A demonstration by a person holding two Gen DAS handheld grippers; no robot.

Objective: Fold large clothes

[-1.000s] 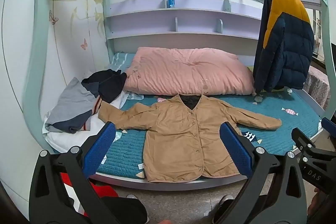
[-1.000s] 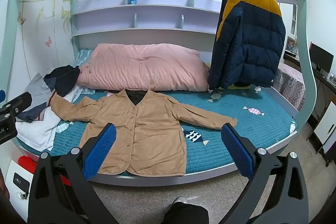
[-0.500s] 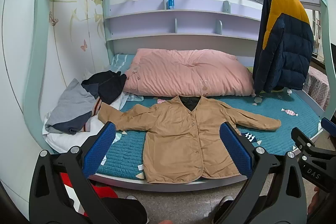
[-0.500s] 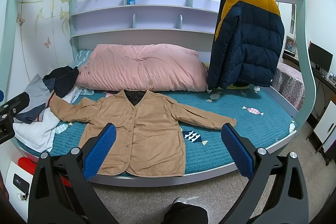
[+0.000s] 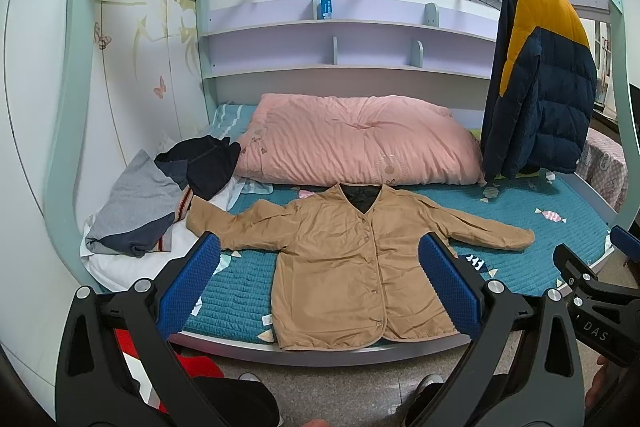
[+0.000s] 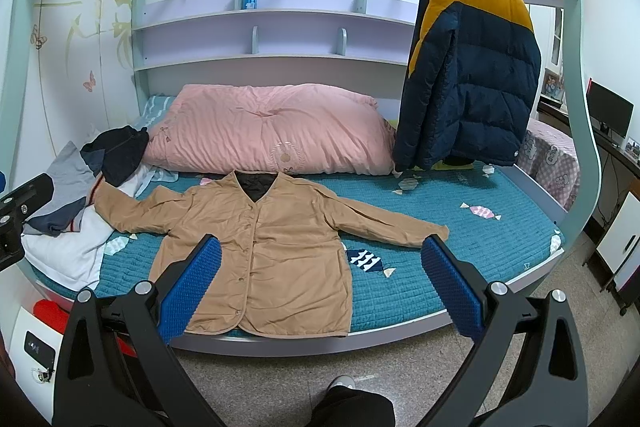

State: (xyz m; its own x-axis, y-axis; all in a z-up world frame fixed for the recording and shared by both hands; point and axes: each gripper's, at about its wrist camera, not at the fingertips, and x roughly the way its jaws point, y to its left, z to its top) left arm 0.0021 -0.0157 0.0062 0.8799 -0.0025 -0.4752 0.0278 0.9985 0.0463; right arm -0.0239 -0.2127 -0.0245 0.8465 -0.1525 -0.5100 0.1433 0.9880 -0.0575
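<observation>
A tan jacket (image 5: 344, 259) lies flat on the blue bed (image 5: 560, 239), front up, both sleeves spread out, its bottom edge at the near edge of the bed. The left gripper (image 5: 320, 283) and the right gripper (image 6: 320, 279) are both wide open and hold nothing. Only the right view shows a screen (image 6: 610, 115) on the far right. Only the left view shows the right gripper's side.

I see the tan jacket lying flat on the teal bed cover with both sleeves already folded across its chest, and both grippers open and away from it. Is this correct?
Not quite. The tan jacket lies flat on the teal bed cover, but its sleeves are spread outward to both sides, not folded across the chest; the right wrist view shows this clearly. The left gripper and right gripper are indeed open and away from it.
</observation>
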